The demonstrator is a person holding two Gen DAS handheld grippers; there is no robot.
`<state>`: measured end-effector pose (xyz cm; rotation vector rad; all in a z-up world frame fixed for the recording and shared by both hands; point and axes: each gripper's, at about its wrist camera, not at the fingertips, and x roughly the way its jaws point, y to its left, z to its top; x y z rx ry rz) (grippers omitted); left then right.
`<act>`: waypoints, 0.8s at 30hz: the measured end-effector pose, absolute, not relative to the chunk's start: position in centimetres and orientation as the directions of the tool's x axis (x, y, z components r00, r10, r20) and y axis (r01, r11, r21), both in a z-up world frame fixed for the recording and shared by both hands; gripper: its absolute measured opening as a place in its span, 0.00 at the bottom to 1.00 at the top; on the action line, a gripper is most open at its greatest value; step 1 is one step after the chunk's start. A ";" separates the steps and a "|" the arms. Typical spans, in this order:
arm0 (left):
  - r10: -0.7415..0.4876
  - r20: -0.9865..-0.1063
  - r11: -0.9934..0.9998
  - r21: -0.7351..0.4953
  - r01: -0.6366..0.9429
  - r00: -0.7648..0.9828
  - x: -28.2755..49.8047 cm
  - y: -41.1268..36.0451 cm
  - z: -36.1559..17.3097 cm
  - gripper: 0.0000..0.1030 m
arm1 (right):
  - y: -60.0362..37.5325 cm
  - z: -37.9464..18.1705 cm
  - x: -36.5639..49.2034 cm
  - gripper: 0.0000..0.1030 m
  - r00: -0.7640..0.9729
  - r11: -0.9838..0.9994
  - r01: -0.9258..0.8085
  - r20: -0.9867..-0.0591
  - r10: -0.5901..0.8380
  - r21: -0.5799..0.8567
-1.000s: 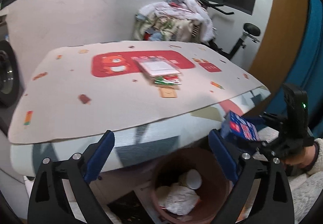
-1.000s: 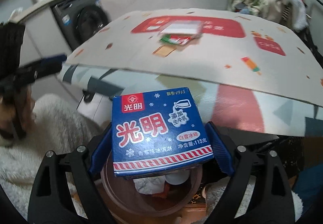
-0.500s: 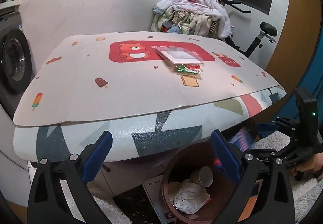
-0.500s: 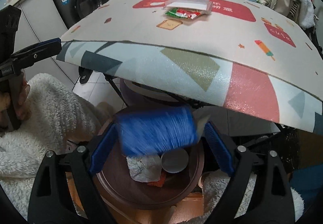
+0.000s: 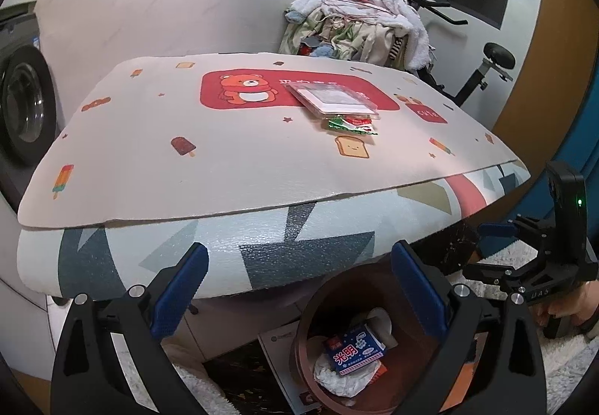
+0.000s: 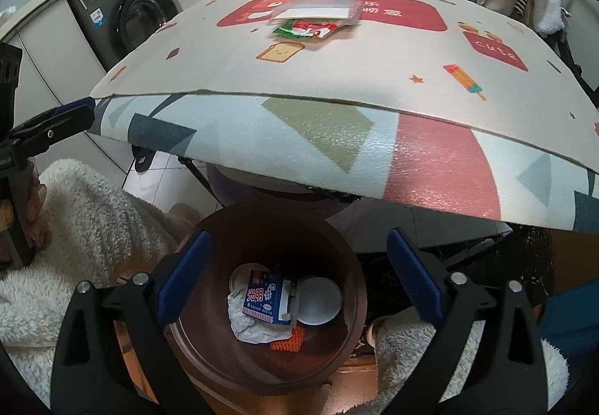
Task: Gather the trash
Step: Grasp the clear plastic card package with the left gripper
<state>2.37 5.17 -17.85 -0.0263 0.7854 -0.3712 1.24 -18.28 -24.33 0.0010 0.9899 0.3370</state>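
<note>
A brown round bin [image 6: 348, 306] stands on the floor below the table's front edge; it also shows in the left wrist view [image 5: 299, 347]. A blue ice-cream box [image 6: 264, 297] lies inside it on crumpled white paper [image 6: 247, 325], also seen in the left wrist view [image 5: 353, 349]. My right gripper [image 6: 297, 276] is open and empty above the bin. My left gripper [image 5: 299, 287] is open and empty, near the bin. On the table, a clear flat packet [image 5: 331, 98] lies over a green-red wrapper [image 5: 353, 125].
The table [image 5: 224, 168] has a cartoon-print mat hanging over its front edge. A washing machine [image 6: 127, 18] stands at the left. A clothes pile [image 5: 359, 29] and an exercise bike [image 5: 483, 74] stand behind the table. White fluffy fabric [image 6: 82, 216] lies by the bin.
My right gripper opened and the blue box fell into the bin. The left gripper stayed open and shifted slightly toward the table.
</note>
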 end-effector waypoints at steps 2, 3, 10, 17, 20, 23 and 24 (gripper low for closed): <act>-0.337 -0.686 0.936 -0.170 0.308 0.645 2.5 5.4 -17.9 0.93 | -18.3 -24.2 1.2 0.91 0.505 0.949 -0.276 -0.817 0.278 0.153; -0.338 -0.685 0.936 -0.176 0.304 0.645 2.5 5.5 -17.9 0.93 | -18.4 -24.2 1.2 0.91 0.506 0.949 -0.275 -0.816 0.278 0.152; -0.343 -0.690 0.937 -0.200 0.288 0.637 3.0 6.0 -17.9 0.93 | -18.8 -23.8 1.7 0.92 0.524 0.954 -0.256 -0.808 0.271 0.153; -0.384 -0.707 0.919 -0.228 0.323 0.595 6.5 5.1 -16.0 0.93 | -20.6 -21.6 3.3 0.92 0.580 0.963 -0.231 -0.776 0.248 0.136; -0.440 -0.707 0.896 -0.304 0.323 0.554 9.8 4.4 -15.0 0.92 | -21.2 -20.8 4.6 0.93 0.601 0.968 -0.220 -0.765 0.232 0.121; -0.502 -0.698 0.865 -0.413 0.286 0.511 13.4 3.9 -15.0 0.84 | -21.6 -20.3 6.1 0.93 0.619 0.971 -0.214 -0.754 0.221 0.108; -0.525 -0.696 0.850 -0.461 0.255 0.491 15.1 3.7 -15.3 0.82 | -21.7 -20.2 6.8 0.93 0.623 0.972 -0.212 -0.751 0.217 0.104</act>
